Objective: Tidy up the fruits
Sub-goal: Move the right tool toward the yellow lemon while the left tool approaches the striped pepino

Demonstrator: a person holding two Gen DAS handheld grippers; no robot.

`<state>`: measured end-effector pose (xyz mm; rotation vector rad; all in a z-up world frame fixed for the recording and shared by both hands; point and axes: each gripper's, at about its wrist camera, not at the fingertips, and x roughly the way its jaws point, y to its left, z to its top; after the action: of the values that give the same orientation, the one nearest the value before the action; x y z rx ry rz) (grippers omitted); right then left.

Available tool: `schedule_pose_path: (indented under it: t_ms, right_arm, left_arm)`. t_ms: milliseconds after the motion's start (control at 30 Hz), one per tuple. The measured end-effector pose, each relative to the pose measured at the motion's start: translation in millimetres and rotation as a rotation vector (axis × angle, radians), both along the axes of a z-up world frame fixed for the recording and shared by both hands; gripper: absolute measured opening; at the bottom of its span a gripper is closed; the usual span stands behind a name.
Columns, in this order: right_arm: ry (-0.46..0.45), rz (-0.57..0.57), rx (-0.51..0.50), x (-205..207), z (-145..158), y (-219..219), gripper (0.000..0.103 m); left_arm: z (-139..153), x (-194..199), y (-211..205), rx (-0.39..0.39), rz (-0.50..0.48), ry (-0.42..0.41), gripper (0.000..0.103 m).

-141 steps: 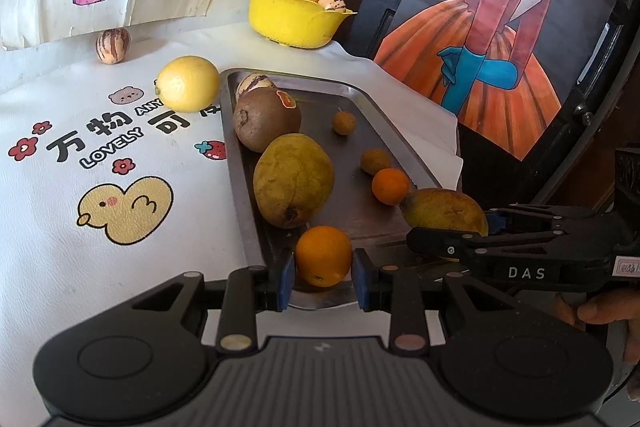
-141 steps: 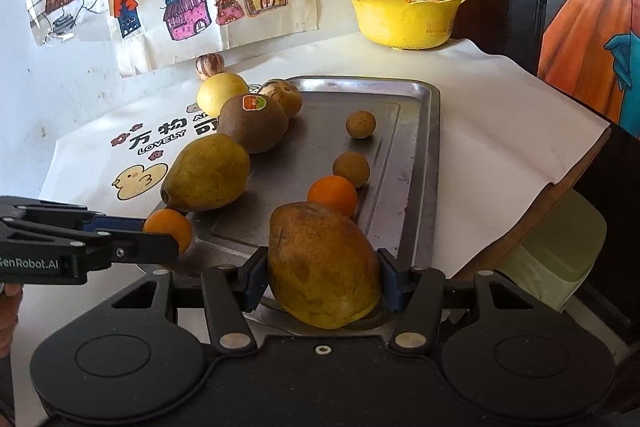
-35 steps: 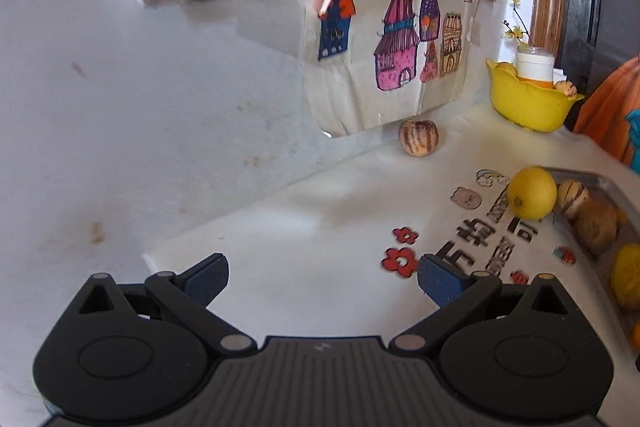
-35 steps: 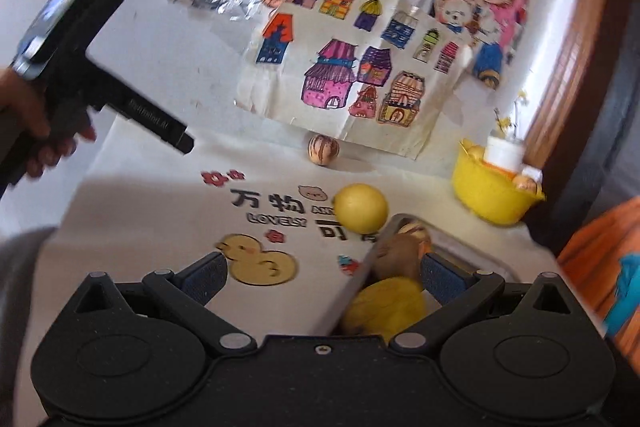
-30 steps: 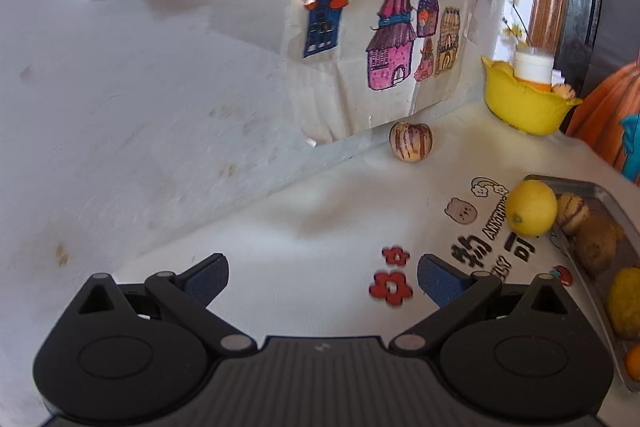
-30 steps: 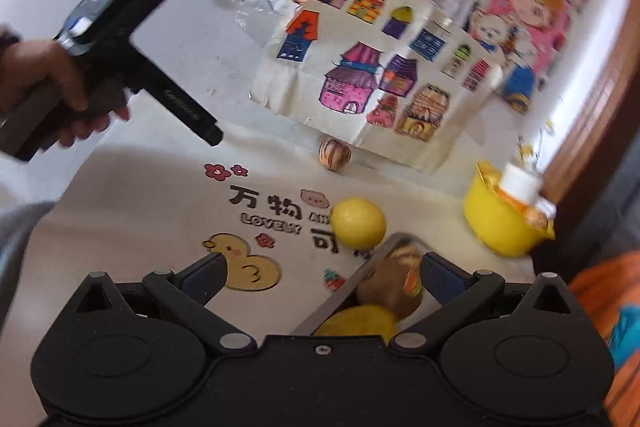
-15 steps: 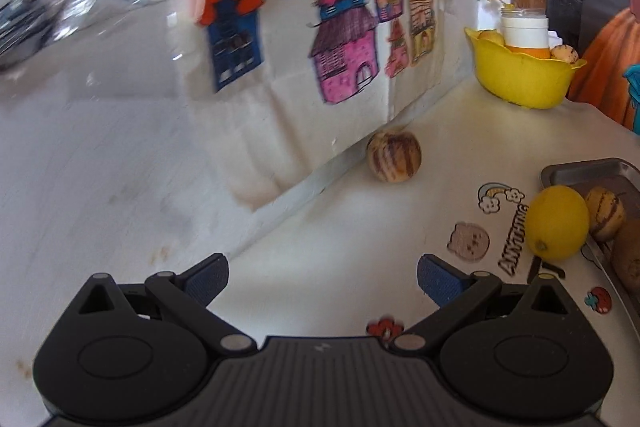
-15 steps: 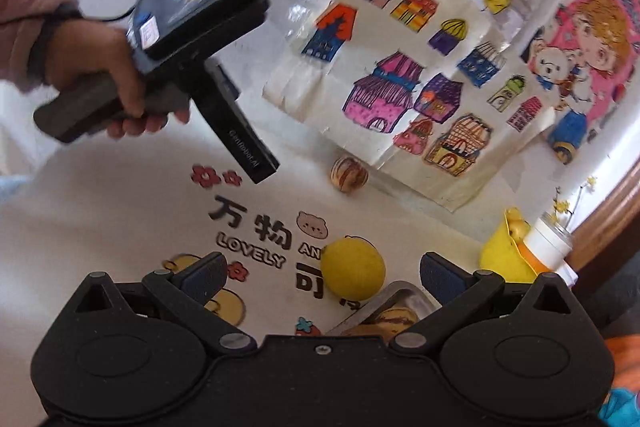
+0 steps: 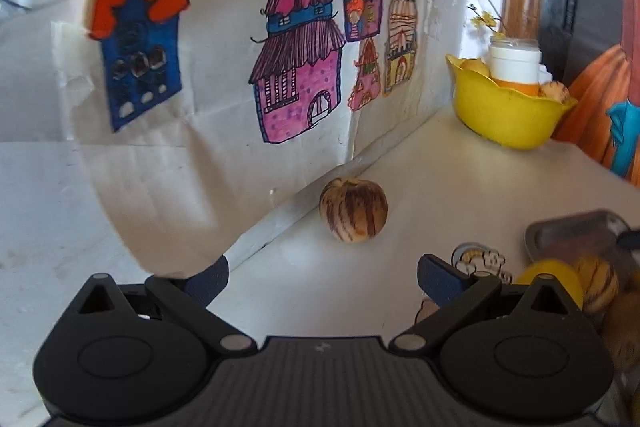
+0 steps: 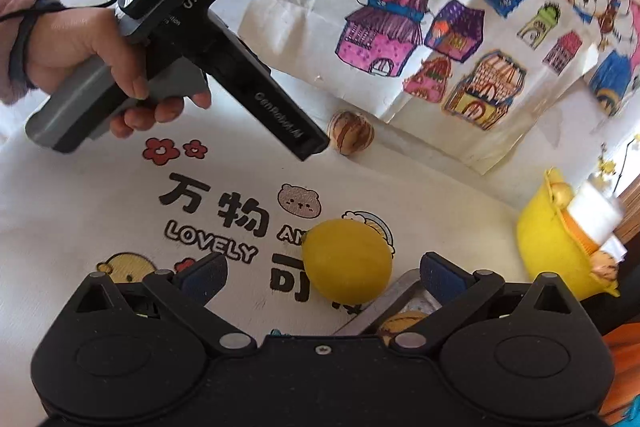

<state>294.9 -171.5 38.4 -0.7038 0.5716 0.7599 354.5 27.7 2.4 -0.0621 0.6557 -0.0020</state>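
A striped round fruit point(image 9: 353, 209) lies on the white cloth by the wall; it also shows in the right wrist view point(image 10: 352, 132). My left gripper point(image 9: 322, 275) is open and empty, a short way in front of it; its body point(image 10: 224, 67) shows in the right wrist view, tip beside the fruit. A yellow lemon point(image 10: 346, 261) lies beside the metal tray point(image 10: 394, 301). My right gripper point(image 10: 323, 277) is open and empty, above the lemon. The lemon point(image 9: 548, 277) and the tray point(image 9: 576, 231) with more fruit show at the left view's right edge.
A yellow bowl point(image 9: 504, 111) with a white jar and fruit stands at the back right by the wall, also in the right wrist view point(image 10: 560, 247). Drawings of houses point(image 9: 296, 83) hang on the wall close behind the striped fruit. The cloth has printed letters point(image 10: 216, 211).
My left gripper has moved in toward the striped fruit, which looms larger and more centred. My right gripper has moved over the lemon. Both stay open.
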Motion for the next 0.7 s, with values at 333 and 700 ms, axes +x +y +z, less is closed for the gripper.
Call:
schedule_pose_path:
  t_ms: [333,700]
  right_arm:
    - [0.076,-0.054,0.003,31.4,-16.4,-1.3,0.099]
    - [0.162,-0.1,0.042,50.1,-20.8,3.7,0.087]
  left_arm:
    - [-13.9,26.6,2.8,-0.15,0.054,0.046,0.103]
    - [-19.9,44.7,0.0,-0.212,0.099,0.022,0.099]
